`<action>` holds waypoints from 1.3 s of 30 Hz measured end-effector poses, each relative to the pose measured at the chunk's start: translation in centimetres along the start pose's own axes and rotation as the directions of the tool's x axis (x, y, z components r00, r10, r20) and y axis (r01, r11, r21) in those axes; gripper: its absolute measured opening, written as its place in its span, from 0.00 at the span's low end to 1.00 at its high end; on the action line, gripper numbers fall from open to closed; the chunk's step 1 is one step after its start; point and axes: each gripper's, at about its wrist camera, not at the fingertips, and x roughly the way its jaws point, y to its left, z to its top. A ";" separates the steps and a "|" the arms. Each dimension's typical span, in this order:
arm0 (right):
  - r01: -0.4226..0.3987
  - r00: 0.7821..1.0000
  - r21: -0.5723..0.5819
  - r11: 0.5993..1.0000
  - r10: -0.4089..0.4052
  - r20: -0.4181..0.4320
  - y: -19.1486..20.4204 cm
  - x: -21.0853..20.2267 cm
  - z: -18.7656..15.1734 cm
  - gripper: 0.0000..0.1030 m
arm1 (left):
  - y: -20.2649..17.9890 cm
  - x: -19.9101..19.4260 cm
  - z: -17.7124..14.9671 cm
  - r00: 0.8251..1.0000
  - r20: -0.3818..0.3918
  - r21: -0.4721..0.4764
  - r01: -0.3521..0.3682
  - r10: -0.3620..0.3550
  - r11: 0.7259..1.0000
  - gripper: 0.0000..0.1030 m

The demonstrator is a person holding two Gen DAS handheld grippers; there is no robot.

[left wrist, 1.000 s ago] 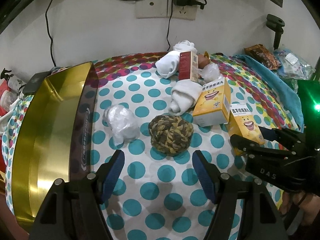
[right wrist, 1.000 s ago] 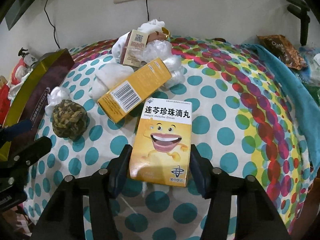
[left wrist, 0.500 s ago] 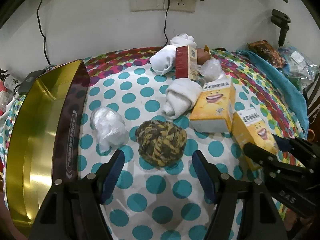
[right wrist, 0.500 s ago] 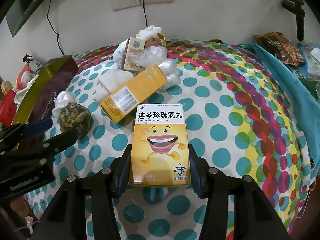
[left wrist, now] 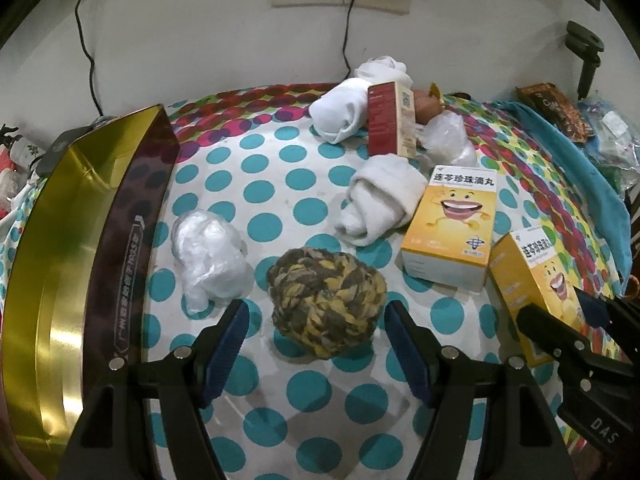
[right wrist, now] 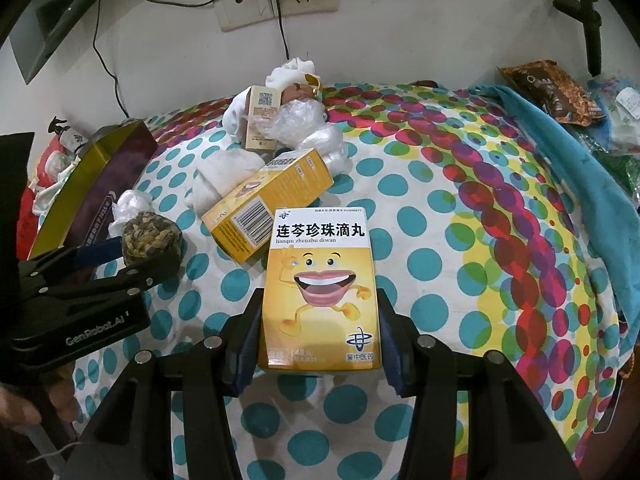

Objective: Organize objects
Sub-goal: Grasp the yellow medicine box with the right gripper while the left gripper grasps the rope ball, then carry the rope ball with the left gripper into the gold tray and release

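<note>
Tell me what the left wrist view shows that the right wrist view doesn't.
Left wrist only: the gold tin's inside, and the left tool open around the braided ball. Right wrist only: the right tool shut on a yellow medicine box, and the barcode on the second yellow box. Both: ball, both boxes, rolled white socks.

Dim indoor light, sharp focus, fisheye-bent, dark-cornered edges.
</note>
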 end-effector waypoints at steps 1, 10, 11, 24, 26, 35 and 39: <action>0.000 1.000 0.000 1.000 0.000 0.001 0.0 0.0 0.0 0.46 | 0.0 0.1 0.0 1.000 0.001 -0.002 -0.007 0.007 1.000 0.70; -0.005 1.000 0.001 1.000 0.005 -0.004 -0.1 0.2 -0.1 0.47 | -0.1 0.6 -0.2 1.000 -0.011 0.001 0.017 -0.017 1.000 0.52; -0.007 1.000 0.004 1.000 0.007 -0.004 -0.1 0.3 -0.1 0.47 | -0.2 0.6 -0.2 1.000 -0.010 0.006 0.014 -0.013 1.000 0.52; -0.007 1.000 -0.001 1.000 0.007 -0.005 0.0 0.1 0.0 0.47 | -0.4 -0.2 -0.4 1.000 0.014 0.012 0.012 -0.012 1.000 0.51; -0.006 1.000 0.000 1.000 0.006 -0.005 -0.1 0.1 -0.1 0.47 | -0.5 -0.7 -0.4 1.000 0.025 0.012 0.014 -0.014 1.000 0.51; -0.005 1.000 0.000 1.000 0.005 0.005 0.0 -0.1 -0.1 0.47 | -0.1 -4.2 -0.1 0.996 0.082 0.010 0.018 -0.019 1.000 0.51; -0.004 1.000 0.000 1.000 0.004 0.010 0.1 -0.4 0.0 0.47 | 1.1 -6.9 0.1 0.991 0.131 -0.007 0.014 -0.013 1.000 0.51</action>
